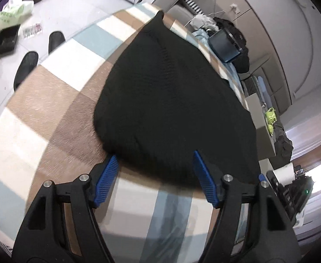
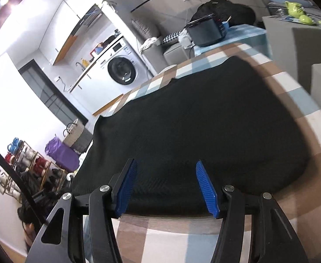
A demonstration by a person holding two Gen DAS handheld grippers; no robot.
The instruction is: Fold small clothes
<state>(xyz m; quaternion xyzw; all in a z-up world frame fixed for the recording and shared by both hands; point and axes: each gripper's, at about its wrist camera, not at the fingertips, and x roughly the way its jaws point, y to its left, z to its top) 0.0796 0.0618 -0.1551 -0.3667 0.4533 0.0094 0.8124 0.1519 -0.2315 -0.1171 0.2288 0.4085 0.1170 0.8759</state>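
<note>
Checked tablecloth (image 1: 50, 100) lay under a black knitted garment (image 1: 171, 100), spread flat just ahead of both parted, empty grippers: left gripper (image 1: 155, 160), right gripper (image 2: 167, 164). Washing machine (image 2: 121, 70) stood beyond.

The checked brown, white and blue tabletop (image 1: 50, 100) lies bare left of the flat black knitted garment (image 1: 171, 100), leaving free passage there. At the far right edge a dark round cooker pot (image 2: 206, 32) and a grey box (image 2: 292, 41) crowd it.

White washing machine (image 2: 121, 70), shoe rack (image 2: 29, 166), pale floor (image 1: 77, 6), checked tablecloth (image 1: 50, 100)
</note>
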